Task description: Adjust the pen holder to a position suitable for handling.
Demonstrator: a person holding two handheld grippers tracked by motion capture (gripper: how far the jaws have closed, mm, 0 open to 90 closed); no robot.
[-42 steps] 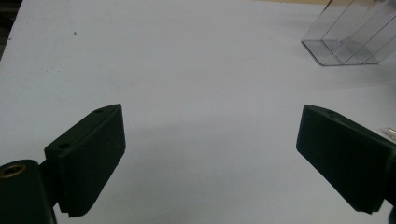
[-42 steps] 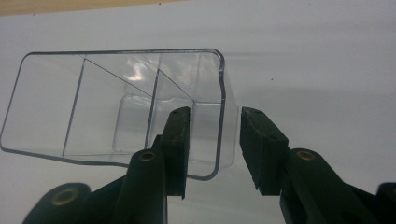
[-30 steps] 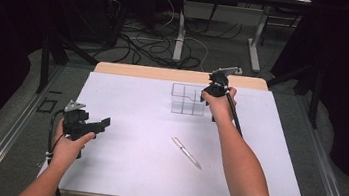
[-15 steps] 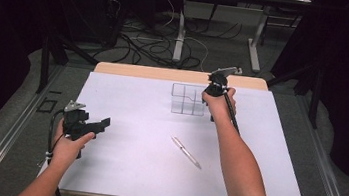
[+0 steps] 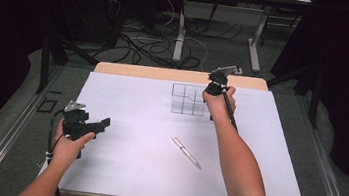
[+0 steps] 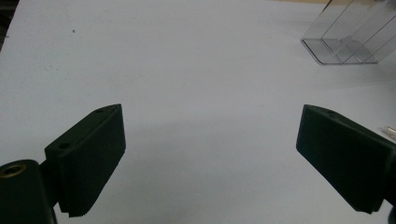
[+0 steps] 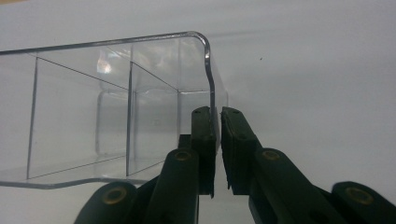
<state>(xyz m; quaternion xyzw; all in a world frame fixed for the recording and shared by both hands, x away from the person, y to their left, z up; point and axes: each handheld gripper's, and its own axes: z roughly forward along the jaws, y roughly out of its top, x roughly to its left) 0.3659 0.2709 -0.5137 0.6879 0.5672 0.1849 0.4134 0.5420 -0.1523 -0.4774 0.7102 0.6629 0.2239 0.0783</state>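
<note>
we see the clear plastic organizer (image 5: pixel 189 100) standing toward twelve o'clock on the white table (image 5: pixel 128 173), its compartments divided by thin clear walls. our right gripper (image 5: pixel 210 89) sits at its three o'clock edge, and in the right gripper view (image 7: pixel 218 140) the jaws have just been closing and now pinch the organizer (image 7: pixel 116 107) by its outer side wall, one jaw inside the end compartment and one outside. the wall runs straight up between the two pads.

our left gripper (image 5: pixel 101 123) hovers near the table's nine o'clock edge, well apart from the organizer. in the left gripper view (image 6: pixel 210 158) its jaws stand wide apart with nothing but bare table between them, and the organizer (image 6: pixel 345 39) shows off at one o'clock.

a pen (image 5: pixel 186 152) lies loose on the table between centre and five o'clock, slanted, apart from both grippers and from the organizer.
</note>
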